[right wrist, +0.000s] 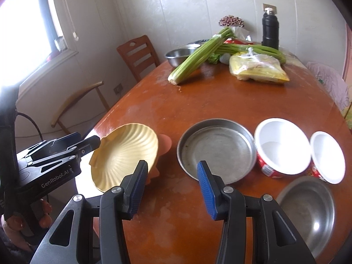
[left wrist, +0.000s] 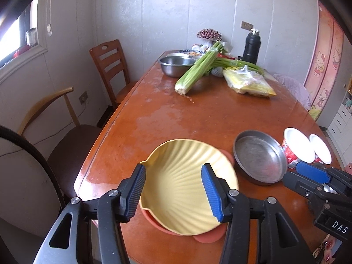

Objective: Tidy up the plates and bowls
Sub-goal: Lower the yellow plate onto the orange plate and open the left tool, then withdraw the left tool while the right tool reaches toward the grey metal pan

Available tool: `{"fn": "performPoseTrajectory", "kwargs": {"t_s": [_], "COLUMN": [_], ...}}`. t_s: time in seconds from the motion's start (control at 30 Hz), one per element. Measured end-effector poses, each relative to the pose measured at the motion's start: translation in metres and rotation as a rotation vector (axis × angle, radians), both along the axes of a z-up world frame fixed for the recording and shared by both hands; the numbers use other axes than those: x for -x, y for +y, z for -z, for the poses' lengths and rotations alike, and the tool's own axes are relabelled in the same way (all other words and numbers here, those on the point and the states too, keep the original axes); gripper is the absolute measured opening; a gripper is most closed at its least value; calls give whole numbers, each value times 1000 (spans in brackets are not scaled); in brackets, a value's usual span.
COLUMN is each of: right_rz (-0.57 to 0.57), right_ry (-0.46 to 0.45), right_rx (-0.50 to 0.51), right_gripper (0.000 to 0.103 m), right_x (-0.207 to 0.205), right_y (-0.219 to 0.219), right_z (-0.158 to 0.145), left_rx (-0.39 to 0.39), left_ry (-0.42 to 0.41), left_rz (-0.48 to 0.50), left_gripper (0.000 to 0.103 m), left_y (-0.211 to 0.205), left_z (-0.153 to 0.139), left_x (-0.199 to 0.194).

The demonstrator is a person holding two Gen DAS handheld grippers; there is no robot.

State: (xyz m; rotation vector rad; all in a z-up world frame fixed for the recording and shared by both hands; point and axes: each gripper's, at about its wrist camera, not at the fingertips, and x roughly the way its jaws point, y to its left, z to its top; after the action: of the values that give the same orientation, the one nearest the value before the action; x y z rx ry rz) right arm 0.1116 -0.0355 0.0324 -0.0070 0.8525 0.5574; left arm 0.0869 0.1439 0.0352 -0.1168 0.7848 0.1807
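Left wrist view: my left gripper (left wrist: 173, 192) has its fingers (left wrist: 212, 192) spread apart over the yellow shell plate (left wrist: 176, 189), which sits tilted on an orange plate (left wrist: 206, 237) at the counter's (left wrist: 198, 118) near left edge. My right gripper (right wrist: 169, 190) fingers are likewise apart, clamping nothing. Just right of the shell plate lies the flat steel pan (right wrist: 216, 149), then two white bowls (right wrist: 282, 146); a steel bowl (right wrist: 307, 213) sits near right. Celery (right wrist: 193, 60) lies far.
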Motion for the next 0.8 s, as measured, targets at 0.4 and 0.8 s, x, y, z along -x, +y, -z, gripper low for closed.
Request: {"fn": "performPoseTrajectory", "kwargs": {"t_s": [0.4, 0.8], "right_rz": [97, 150], "right_ry": [-22, 37], "right_rx": [-54, -86], "right_gripper": [49, 49], "right_x": [1, -13], "right_y": [-54, -80], "right_z": [-18, -5], "left_rx": [-30, -42], "left_ry": [-30, 27], "left_rz": [87, 185], "left_gripper": [53, 53], "left_y": [-42, -77], "left_z": [-22, -12], "left_x": [-11, -51]}}
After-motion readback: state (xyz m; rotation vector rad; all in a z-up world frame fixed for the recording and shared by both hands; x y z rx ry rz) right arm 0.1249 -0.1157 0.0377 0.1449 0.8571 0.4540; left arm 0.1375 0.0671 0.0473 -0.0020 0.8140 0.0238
